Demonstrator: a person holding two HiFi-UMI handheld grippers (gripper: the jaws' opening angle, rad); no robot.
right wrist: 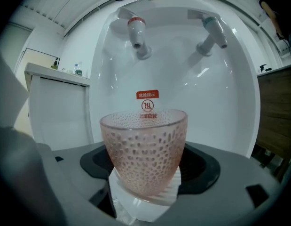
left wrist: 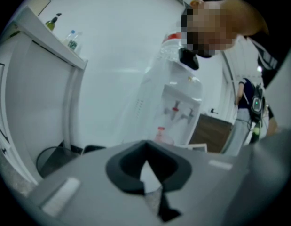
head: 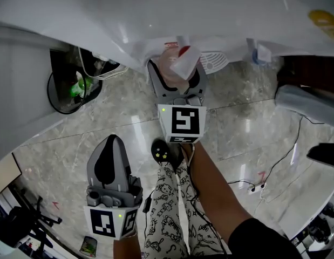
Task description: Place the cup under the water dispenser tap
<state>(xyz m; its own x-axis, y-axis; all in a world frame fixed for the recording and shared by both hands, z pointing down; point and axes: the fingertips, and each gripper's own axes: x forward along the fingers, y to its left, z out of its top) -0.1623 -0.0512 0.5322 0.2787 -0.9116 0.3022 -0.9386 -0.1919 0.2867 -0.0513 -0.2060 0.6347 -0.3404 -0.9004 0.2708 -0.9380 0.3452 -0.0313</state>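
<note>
A pink dimpled glass cup (right wrist: 144, 149) stands upright between the jaws of my right gripper (right wrist: 145, 199), which is shut on its base. It is held close in front of the white water dispenser (right wrist: 183, 88), below and slightly right of the red tap (right wrist: 136, 29); the blue tap (right wrist: 212, 29) is further right. In the head view the cup (head: 168, 72) and right gripper (head: 175, 74) sit against the dispenser (head: 156, 15), beside its drip grille (head: 212, 61). My left gripper (head: 110, 144) hangs low at the left, shut and holding nothing; in its own view the left gripper (left wrist: 147, 173) faces the distant dispenser (left wrist: 180, 107).
A black wire bin (head: 69, 88) stands left of the dispenser. Cables (head: 264, 182) trail over the marble floor at the right. A white cabinet (left wrist: 46, 79) with bottles on top is at the left, a brown wooden cabinet (right wrist: 274, 112) at the right. The person's patterned trouser leg (head: 172, 220) is below.
</note>
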